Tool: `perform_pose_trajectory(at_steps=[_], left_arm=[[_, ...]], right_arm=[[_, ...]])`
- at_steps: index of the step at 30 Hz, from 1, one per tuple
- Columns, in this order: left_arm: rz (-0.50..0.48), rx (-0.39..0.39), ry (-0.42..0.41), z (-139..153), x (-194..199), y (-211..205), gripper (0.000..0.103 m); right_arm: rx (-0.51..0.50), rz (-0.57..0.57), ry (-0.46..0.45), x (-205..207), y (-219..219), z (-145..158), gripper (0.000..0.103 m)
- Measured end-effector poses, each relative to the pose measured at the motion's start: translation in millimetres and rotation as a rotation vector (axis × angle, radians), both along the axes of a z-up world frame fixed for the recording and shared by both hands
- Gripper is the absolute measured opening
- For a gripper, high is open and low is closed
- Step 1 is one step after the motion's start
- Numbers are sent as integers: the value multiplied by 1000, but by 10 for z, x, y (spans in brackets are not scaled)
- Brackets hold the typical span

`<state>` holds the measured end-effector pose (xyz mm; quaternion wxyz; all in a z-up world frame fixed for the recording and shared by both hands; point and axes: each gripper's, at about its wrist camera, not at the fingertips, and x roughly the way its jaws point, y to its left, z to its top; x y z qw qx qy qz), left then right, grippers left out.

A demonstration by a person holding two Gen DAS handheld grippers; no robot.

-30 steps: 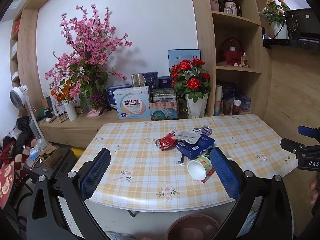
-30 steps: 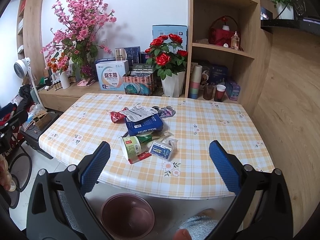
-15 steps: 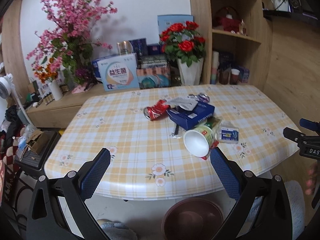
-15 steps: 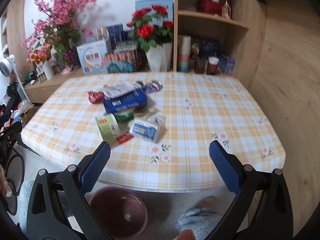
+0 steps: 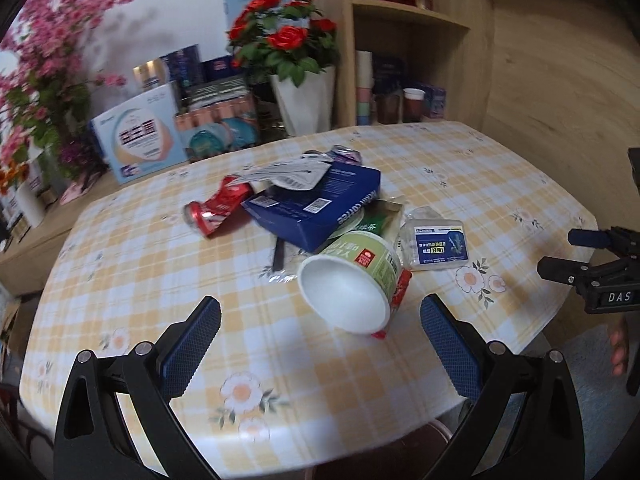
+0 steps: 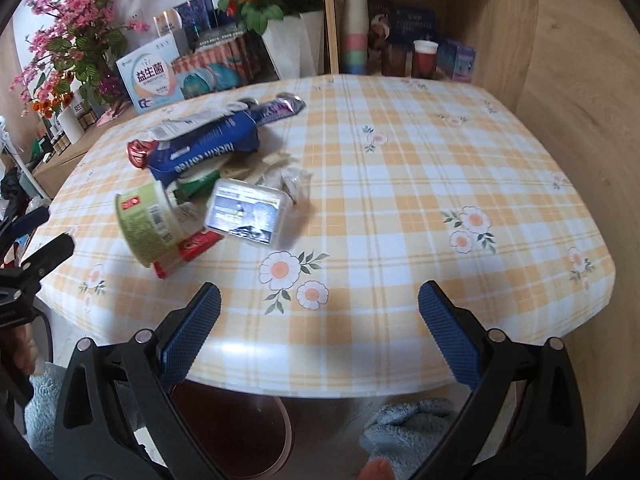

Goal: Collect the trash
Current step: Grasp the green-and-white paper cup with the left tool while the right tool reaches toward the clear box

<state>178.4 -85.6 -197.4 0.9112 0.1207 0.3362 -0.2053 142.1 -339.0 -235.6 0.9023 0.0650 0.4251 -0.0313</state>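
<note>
Left hand-held gripper (image 5: 320,336): blue-padded fingers spread wide, holding nothing, hovering above the near edge of the counter (image 5: 132,264) with its yellow-and-white checked, flower-printed cloth.

Trash heaped in the middle of the counter, from left to right in the left wrist view:
- crushed red drink can (image 5: 218,210) on its side, just beside the box;
- flat dark blue cardboard coffee box (image 5: 316,208), tilted, resting on other litter;
- crumpled grey-white foil pouch (image 5: 286,172) lying on top of the box;
- squashed purple can (image 5: 346,155) behind the box;
- green-labelled paper cup (image 5: 352,276) on its side, white open mouth turned towards the camera, between the gripper's fingers in this view yet apart from them;
- red wrapper (image 5: 400,292) under the cup;
- green packet (image 5: 380,220) between cup and box;
- clear plastic case with a blue label (image 5: 438,246), just right of the cup.

Right hand-held gripper (image 6: 320,334): fingers likewise wide apart, empty, above the counter's front edge, with the trash heap off to its left. Seen at the right edge of the left wrist view, away from the cup. Round dark reddish bin (image 6: 232,428) on the floor below the counter's near edge.
</note>
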Motion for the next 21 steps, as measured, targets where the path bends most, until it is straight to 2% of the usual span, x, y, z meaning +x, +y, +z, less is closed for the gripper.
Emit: perform_pose_trajectory(at_steps=[6, 12, 16, 21], left_arm=[[-114, 16, 34, -195, 407, -97, 98], [-192, 26, 87, -346, 564, -188, 98], [-207, 43, 104, -433, 622, -239, 98], [-205, 18, 153, -527, 690, -232, 98]], right_arm=[[-22, 16, 42, 207, -10, -188, 98], [-23, 27, 61, 331, -24, -280, 97], [-27, 41, 70, 384, 1, -311, 97], [-35, 58, 72, 425, 41, -323, 97]])
